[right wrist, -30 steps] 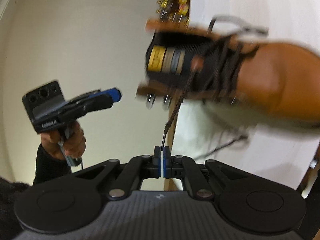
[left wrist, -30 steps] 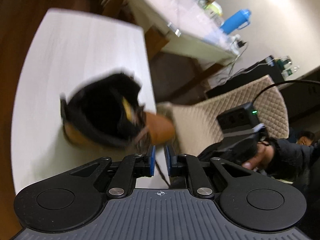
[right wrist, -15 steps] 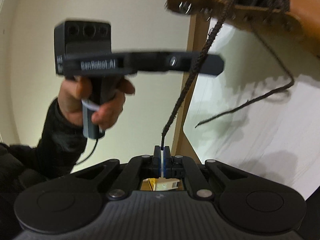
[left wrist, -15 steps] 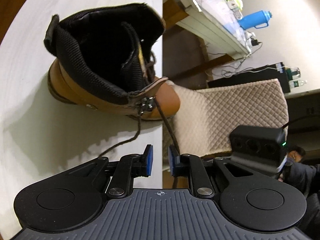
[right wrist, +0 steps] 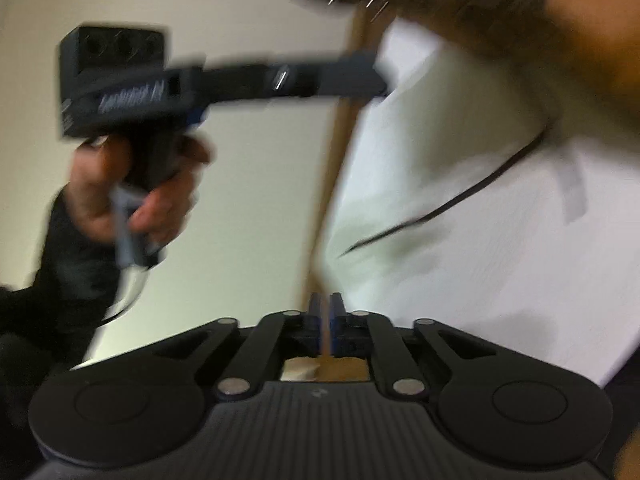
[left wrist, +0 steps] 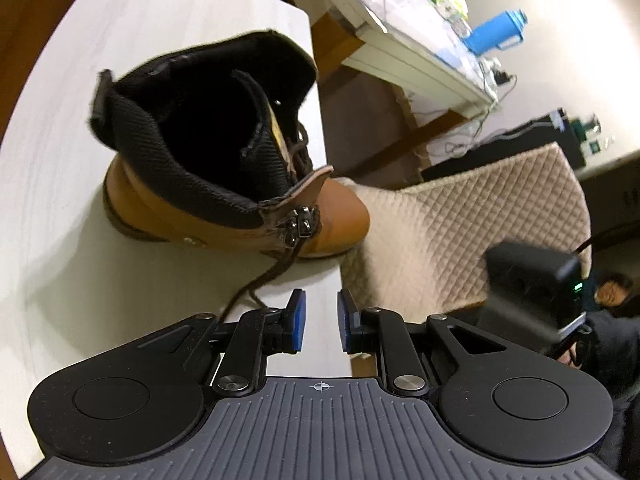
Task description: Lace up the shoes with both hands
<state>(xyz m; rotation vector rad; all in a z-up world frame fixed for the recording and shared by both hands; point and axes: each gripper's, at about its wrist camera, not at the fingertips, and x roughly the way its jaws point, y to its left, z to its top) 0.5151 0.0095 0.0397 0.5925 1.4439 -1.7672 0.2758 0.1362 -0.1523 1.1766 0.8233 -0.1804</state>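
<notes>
Boot point(left wrist: 224, 184): tan, upright near tabletop point(left wrist: 60, 208) edge, toe over corner.
Lace point(left wrist: 260, 280): half second ago pinched in right gripper point(right wrist: 325, 316), taut from hooks; now released, lying slack on tabletop.
Right gripper: jaws opening, narrow gap, nothing between.
Left gripper point(left wrist: 319, 322): wider than before, empty, lace end just left of pads.
Implication: handover likely; left regrasp next, hooks unthreaded.

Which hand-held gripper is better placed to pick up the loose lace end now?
Probably left: the left hand-held gripper stands open just beside the dark brown lace trailing from the tan leather boot. The right's view is blurred.
</notes>
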